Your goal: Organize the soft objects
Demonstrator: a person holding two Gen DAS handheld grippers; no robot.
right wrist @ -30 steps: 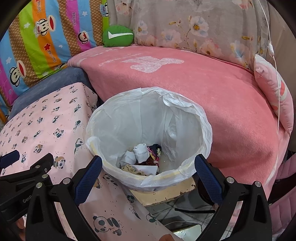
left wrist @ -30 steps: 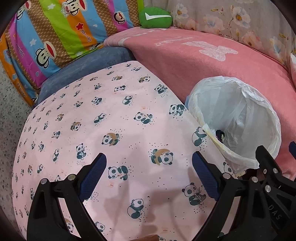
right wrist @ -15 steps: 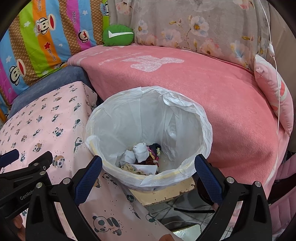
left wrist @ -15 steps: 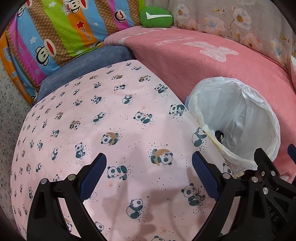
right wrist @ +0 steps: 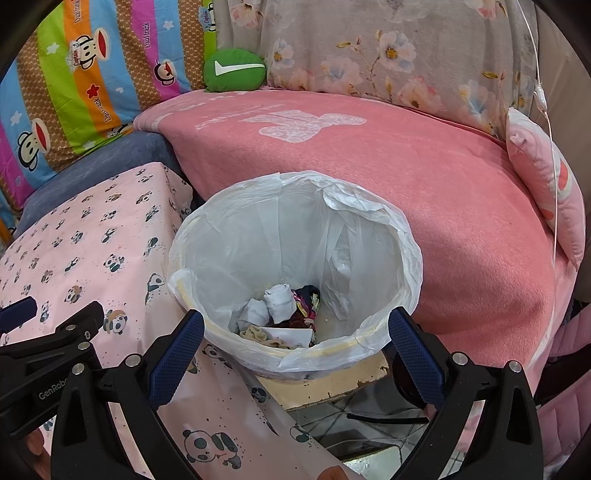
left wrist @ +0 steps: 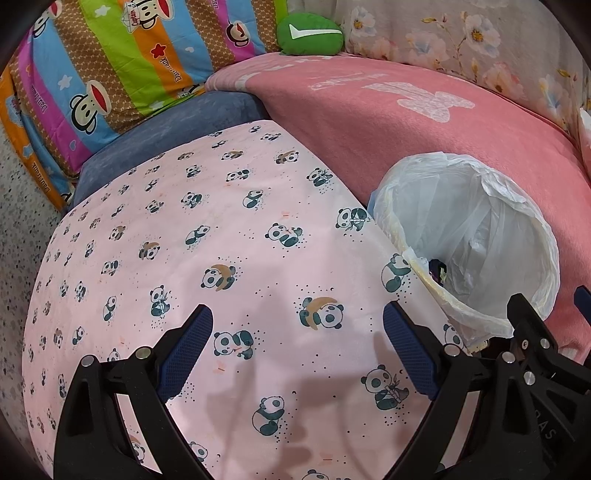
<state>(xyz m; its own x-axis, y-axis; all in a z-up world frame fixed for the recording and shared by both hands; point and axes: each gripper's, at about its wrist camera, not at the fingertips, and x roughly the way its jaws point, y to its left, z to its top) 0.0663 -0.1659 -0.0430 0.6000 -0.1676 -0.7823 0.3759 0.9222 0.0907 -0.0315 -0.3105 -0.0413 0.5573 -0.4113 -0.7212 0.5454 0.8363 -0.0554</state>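
A bin lined with a white plastic bag [right wrist: 369, 206] stands beside the panda-print surface [left wrist: 229, 236]. Inside it lie several balled socks and soft bits [right wrist: 284, 314], white, beige and dark. My right gripper [right wrist: 295, 350] hovers open just above the bin's near rim, with nothing between its fingers. My left gripper [left wrist: 297, 343] is open over the pink panda cloth, empty, with the bin [left wrist: 480, 221] to its right. A green soft cushion [right wrist: 234, 70] with a white mark rests at the back of the pink blanket [right wrist: 406, 166], also seen as the green cushion [left wrist: 310, 35] in the left wrist view.
A striped monkey-print quilt [left wrist: 110, 74] and a blue cushion [left wrist: 177, 125] lie at the back left. A floral quilt [right wrist: 388, 48] runs along the back, and a pink pillow [right wrist: 546, 184] leans at the right. Tiled floor [right wrist: 369, 417] shows under the bin.
Both grippers stay open and almost still. The left wrist view has drifted slightly, so the cloth and bin sit a little lower in it.
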